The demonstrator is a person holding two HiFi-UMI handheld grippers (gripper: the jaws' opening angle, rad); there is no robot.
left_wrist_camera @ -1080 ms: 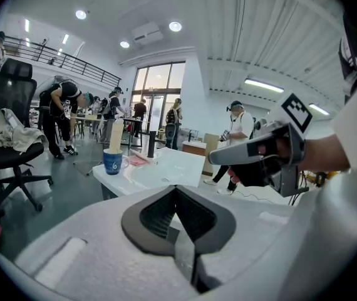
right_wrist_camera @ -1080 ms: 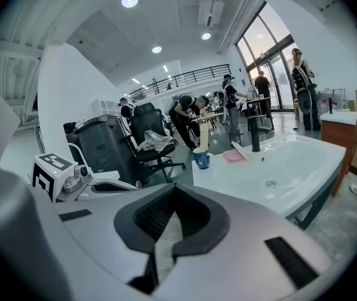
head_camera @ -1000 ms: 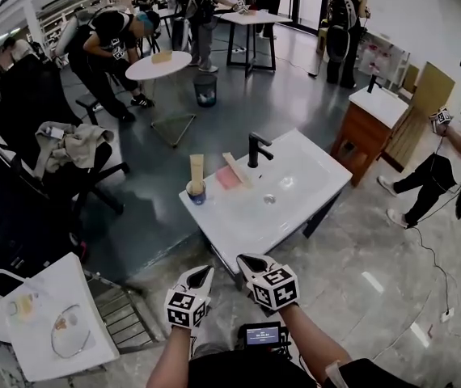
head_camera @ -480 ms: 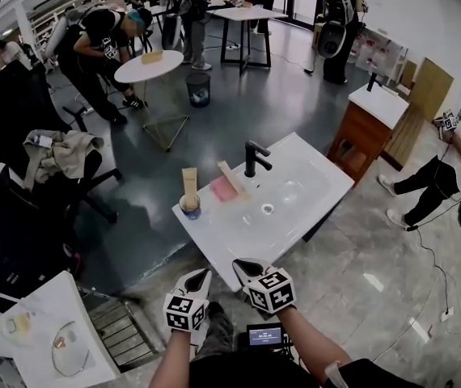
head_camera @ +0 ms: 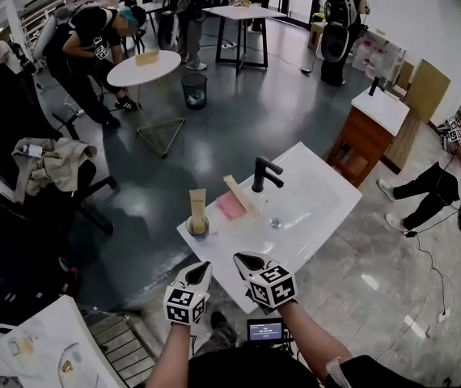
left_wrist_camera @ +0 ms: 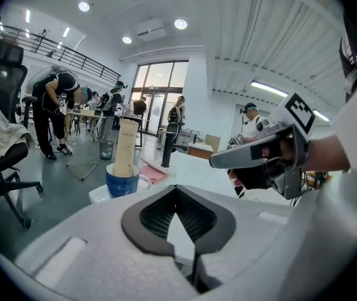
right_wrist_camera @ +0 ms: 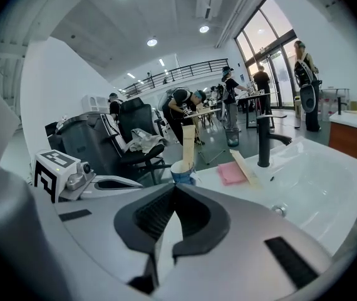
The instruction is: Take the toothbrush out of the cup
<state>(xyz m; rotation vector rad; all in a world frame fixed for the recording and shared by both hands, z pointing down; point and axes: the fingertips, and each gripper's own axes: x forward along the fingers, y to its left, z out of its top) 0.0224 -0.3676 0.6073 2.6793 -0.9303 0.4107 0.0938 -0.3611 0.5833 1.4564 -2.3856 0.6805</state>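
While the toothbrush point(head_camera: 196, 203) stands in the cup point(head_camera: 197, 226) on the counter point(head_camera: 251, 245), nothing is done. It's at twelve o'clock from my left gripper point(head_camera: 202, 267); the right gripper point(head_camera: 243, 259) is beside that one, and both sets of jaws are closed and empty.

No legible words or numbers anywhere. Faint print atop the tall beige cardboard box point(left_wrist_camera: 127, 148) in the round blue cup point(left_wrist_camera: 123, 182): too small. White lettering on black fabric point(left_wrist_camera: 356, 52): blurred, cut off.
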